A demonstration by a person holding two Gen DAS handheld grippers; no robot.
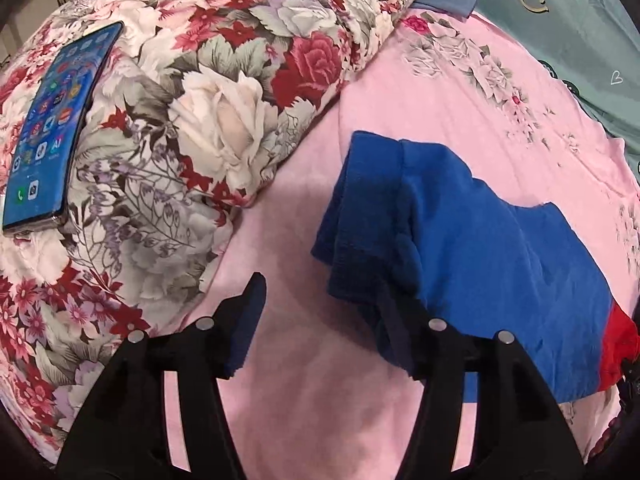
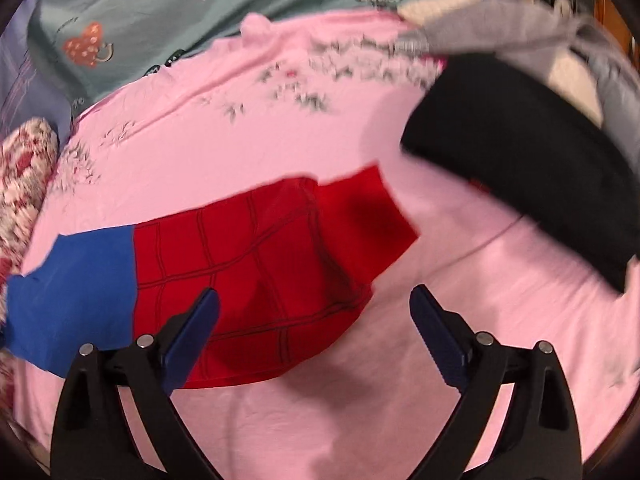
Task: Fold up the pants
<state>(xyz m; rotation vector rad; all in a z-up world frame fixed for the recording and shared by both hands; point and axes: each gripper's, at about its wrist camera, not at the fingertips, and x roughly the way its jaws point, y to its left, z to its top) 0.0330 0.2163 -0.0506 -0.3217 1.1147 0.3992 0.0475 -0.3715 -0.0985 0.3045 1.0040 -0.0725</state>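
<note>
The pants lie on a pink bedsheet point(image 1: 304, 380), blue point(image 1: 480, 248) at one end and red with black grid lines point(image 2: 256, 276) at the other. In the left wrist view the blue end is folded over itself, and its near edge drapes over the tip of one finger. My left gripper point(image 1: 318, 300) is open, with only pink sheet between its pads. In the right wrist view my right gripper point(image 2: 316, 308) is open wide. One of its fingers point(image 2: 196, 328) hovers over the red part and the other is above bare sheet.
A lit phone point(image 1: 56, 128) rests on a floral quilt point(image 1: 208, 112) left of the pants. A teal blanket point(image 2: 168, 12) borders the far side of the sheet. A folded black garment point(image 2: 528, 148) and grey clothing point(image 2: 520, 28) lie at the right.
</note>
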